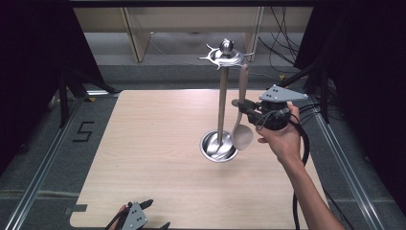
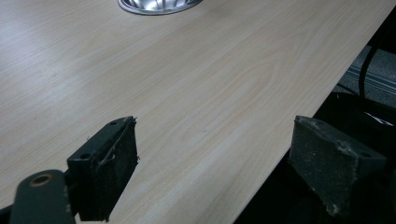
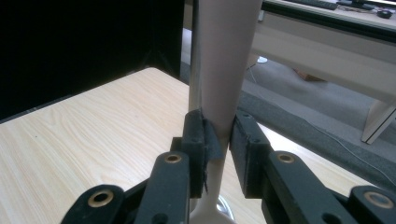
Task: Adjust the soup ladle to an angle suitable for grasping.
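A metal utensil stand (image 1: pixel 221 96) with a round dished base (image 1: pixel 219 146) and hooked top (image 1: pixel 224 55) rises mid-table. A beige spoon (image 1: pixel 242 120) hangs upright beside its pole, bowl down, its top near a hook. My right gripper (image 1: pixel 238 104) is shut on the spoon's handle (image 3: pixel 224 84), the pads pinching it from both sides. My left gripper (image 1: pixel 155 213) sits at the table's near edge, open with nothing between its jaws; its pads (image 2: pixel 109 163) stand wide over the bare wood, with the stand's base (image 2: pixel 159 4) far ahead.
The light wooden table (image 1: pixel 158 143) stands on a grey floor with metal rails at both sides. Black curtains flank it. Cables (image 1: pixel 282 38) lie on the floor behind, near wooden furniture legs. A black cable (image 1: pixel 301 158) trails along the right forearm.
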Action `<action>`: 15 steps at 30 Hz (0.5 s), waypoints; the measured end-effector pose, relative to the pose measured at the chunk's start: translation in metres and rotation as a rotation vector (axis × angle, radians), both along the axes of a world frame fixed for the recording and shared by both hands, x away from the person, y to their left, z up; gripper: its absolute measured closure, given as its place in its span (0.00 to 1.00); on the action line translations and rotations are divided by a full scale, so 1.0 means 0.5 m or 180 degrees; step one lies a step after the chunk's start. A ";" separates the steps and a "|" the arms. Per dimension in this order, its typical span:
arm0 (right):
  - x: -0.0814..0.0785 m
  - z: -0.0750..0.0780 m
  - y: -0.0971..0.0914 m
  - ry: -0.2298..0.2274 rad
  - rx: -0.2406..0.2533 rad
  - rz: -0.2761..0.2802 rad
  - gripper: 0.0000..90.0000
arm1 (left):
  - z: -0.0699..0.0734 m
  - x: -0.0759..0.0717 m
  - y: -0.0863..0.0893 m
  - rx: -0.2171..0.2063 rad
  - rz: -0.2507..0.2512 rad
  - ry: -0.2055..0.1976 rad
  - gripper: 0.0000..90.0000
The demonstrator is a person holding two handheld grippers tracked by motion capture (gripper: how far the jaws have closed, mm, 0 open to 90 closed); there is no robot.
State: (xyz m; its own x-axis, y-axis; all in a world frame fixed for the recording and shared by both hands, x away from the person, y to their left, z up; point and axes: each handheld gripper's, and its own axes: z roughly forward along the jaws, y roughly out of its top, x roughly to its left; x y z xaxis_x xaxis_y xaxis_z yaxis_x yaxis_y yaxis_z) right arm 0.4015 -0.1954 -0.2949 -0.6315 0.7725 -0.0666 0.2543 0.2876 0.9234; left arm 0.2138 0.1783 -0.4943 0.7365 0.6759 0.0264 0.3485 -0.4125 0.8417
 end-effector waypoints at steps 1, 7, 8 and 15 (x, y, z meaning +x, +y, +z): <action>0.001 -0.001 0.000 -0.0031 0.0010 0.0019 0.85 | 0.000 0.000 0.000 -0.0014 0.0016 0.0005 0.16; 0.002 -0.005 -0.006 -0.0048 0.0042 0.0044 0.85 | 0.000 0.000 -0.001 -0.0023 0.0019 -0.0004 0.16; 0.001 -0.005 -0.006 -0.0024 0.0077 0.0058 0.83 | -0.002 -0.003 -0.003 -0.0079 0.0077 0.0057 0.16; -0.012 -0.007 -0.024 -0.0083 0.0254 0.0031 0.75 | -0.001 0.000 -0.001 0.0001 0.0018 0.0000 0.16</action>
